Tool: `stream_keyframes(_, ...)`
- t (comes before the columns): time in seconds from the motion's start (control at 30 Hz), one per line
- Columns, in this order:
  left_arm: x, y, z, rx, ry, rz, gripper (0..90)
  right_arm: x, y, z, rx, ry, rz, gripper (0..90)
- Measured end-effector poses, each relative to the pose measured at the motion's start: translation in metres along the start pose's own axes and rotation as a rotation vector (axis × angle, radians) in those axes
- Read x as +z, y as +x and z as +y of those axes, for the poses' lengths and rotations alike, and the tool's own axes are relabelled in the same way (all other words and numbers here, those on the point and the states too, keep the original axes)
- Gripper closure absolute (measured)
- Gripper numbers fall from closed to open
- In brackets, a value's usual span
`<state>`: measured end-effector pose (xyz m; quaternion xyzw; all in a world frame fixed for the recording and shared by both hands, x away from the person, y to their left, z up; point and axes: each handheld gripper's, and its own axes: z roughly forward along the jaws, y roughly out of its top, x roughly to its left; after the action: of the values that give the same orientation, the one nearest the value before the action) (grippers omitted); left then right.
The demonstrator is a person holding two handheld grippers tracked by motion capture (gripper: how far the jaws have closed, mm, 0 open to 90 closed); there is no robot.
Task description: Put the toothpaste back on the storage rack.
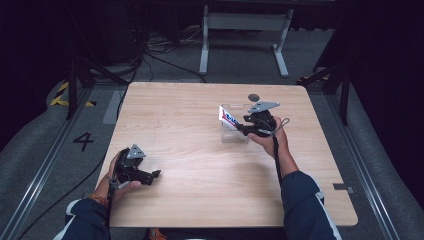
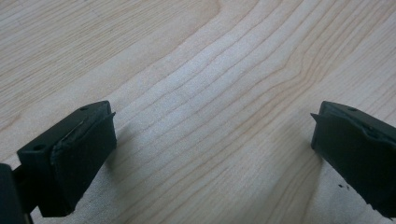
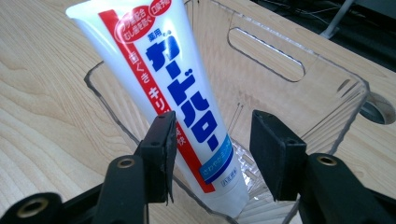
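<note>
The tabletop (image 1: pixel 200 150) is pale wood with a smooth matt finish and fine wavy grain. The toothpaste tube (image 3: pixel 187 93) looks like glossy white plastic with a soft sheen, printed in red and blue. It stands in a clear plastic bin (image 3: pixel 299 84), smooth and see-through, with bright glints along its rim. The right gripper (image 3: pixel 212 154) has matt black plastic jaws with dull, rubbery pads and brass-coloured screw holes. The left gripper (image 2: pixel 212 149) has the same matt black pads, slightly scuffed at the edges.
</note>
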<state>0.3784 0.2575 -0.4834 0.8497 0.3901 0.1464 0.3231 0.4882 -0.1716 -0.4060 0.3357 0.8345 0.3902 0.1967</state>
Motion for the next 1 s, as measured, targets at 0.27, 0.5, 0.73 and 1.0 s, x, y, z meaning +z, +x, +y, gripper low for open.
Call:
stream_keyframes(0.27,0.000,0.000,0.000,0.000,0.000,-0.001,0.4,-0.009,0.001,0.003,-0.004,-0.006,-0.009,45.6)
stream_keyframes(0.5,0.000,0.000,0.000,0.001,0.000,0.000,0.4,-0.014,0.006,0.007,-0.034,-0.010,-0.020,39.1)
stream_keyframes(0.73,0.000,0.000,0.000,-0.004,0.001,-0.002,0.4,-0.021,0.013,0.010,-0.081,0.016,-0.035,32.9)
stream_keyframes(1.0,0.000,0.000,0.000,-0.005,0.001,-0.002,0.3,-0.029,0.020,0.011,-0.128,0.044,-0.057,27.7)
